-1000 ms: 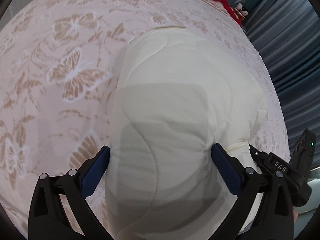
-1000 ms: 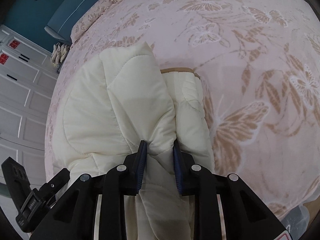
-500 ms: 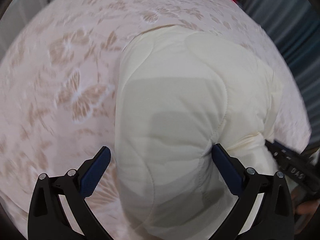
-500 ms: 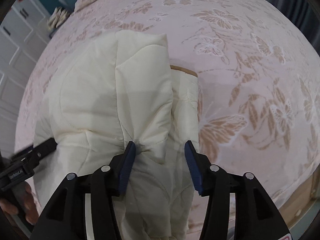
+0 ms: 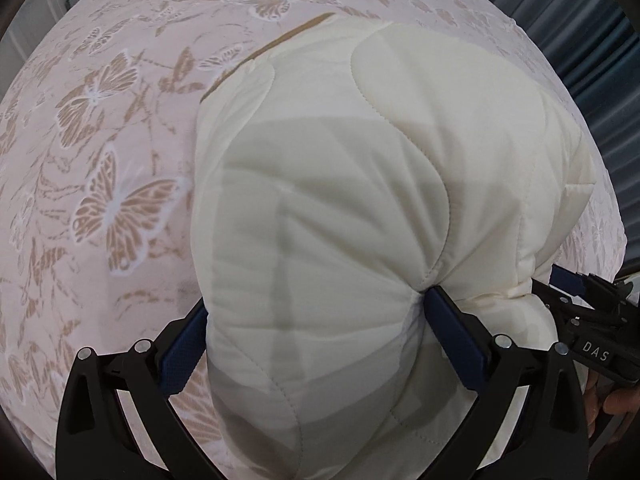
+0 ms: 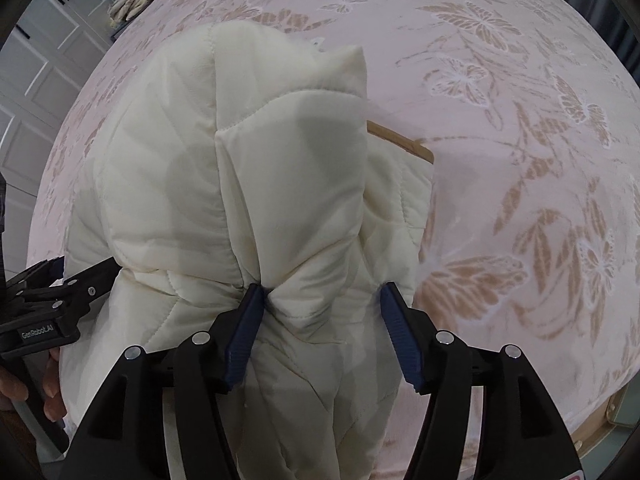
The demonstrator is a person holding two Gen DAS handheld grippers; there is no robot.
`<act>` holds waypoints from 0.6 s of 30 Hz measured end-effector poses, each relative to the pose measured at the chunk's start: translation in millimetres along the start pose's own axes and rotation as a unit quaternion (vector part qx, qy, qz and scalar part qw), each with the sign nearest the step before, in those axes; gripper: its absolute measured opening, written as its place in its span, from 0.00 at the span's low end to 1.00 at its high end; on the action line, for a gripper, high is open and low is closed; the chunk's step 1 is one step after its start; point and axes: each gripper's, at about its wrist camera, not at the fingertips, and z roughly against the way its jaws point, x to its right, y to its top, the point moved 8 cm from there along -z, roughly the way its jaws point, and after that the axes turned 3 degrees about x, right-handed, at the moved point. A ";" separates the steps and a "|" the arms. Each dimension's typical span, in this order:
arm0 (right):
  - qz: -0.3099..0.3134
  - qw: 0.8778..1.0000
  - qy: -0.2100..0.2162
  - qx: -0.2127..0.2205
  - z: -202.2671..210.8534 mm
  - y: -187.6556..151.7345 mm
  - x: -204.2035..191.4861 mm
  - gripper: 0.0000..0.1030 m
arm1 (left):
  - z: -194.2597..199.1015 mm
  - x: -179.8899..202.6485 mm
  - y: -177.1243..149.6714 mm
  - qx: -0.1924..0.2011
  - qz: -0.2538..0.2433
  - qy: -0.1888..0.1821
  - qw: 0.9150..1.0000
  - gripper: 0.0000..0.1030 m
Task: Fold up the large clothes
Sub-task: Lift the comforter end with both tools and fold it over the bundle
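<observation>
A cream quilted jacket (image 5: 360,208) is lying bunched near the bed's (image 5: 100,160) edge. The left gripper (image 5: 316,328) is standing wide, both pads touching the padded bulk between them. The right gripper (image 6: 324,320) is opening, a fold sitting between its jaws, the left pad still touching it.

cream quilted jacket (image 5: 360,208), butterfly bedspread (image 5: 108,152)

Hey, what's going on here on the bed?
A person with a gripper in each hand is folding a cream quilted jacket on a butterfly-print bedspread. The left gripper stands wide around a thick fold of it. The right gripper is opening, the bunched fabric between its jaws and touching the pads.
</observation>
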 end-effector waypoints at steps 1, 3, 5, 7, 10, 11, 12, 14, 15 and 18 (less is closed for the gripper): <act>0.000 1.000 0.003 -0.002 -1.7 1.2 0.2 0.59 | -1.3 0.2 0.4 -0.002 -0.001 -0.002 1.000 0.96; -0.002 1.000 0.012 -0.006 -5.5 2.6 1.6 0.60 | -5.9 -0.4 2.2 -0.009 -0.003 -0.008 1.000 0.96; -0.006 1.000 0.025 -0.011 -8.8 4.4 2.8 0.60 | -9.6 -0.8 4.4 -0.016 -0.006 -0.014 1.000 0.96; -0.012 0.999 0.038 -0.015 -10.9 5.3 3.6 0.60 | -11.2 0.4 6.7 -0.020 -0.009 -0.018 1.000 0.96; -0.014 0.998 0.052 -0.014 -10.7 7.5 2.0 0.55 | -4.4 5.3 8.1 -0.010 -0.022 -0.020 1.000 0.91; -0.014 0.998 0.061 -0.009 -7.5 7.7 0.2 0.46 | 0.2 7.8 7.8 -0.003 -0.029 -0.018 0.999 0.83; -0.012 0.998 0.064 -0.002 -3.1 8.3 -1.7 0.35 | 7.0 10.9 8.7 0.005 -0.039 -0.013 0.999 0.74; -0.005 0.999 0.052 0.015 11.6 8.9 -3.1 0.22 | 23.2 17.8 7.5 0.025 -0.064 -0.001 0.998 0.61; -0.001 0.999 0.046 0.023 17.9 9.5 -2.8 0.17 | 33.6 21.0 6.5 0.036 -0.076 0.006 0.996 0.54; 0.002 0.998 0.040 0.058 45.6 8.9 -12.2 0.13 | 58.9 24.8 3.1 0.059 -0.092 0.009 0.994 0.42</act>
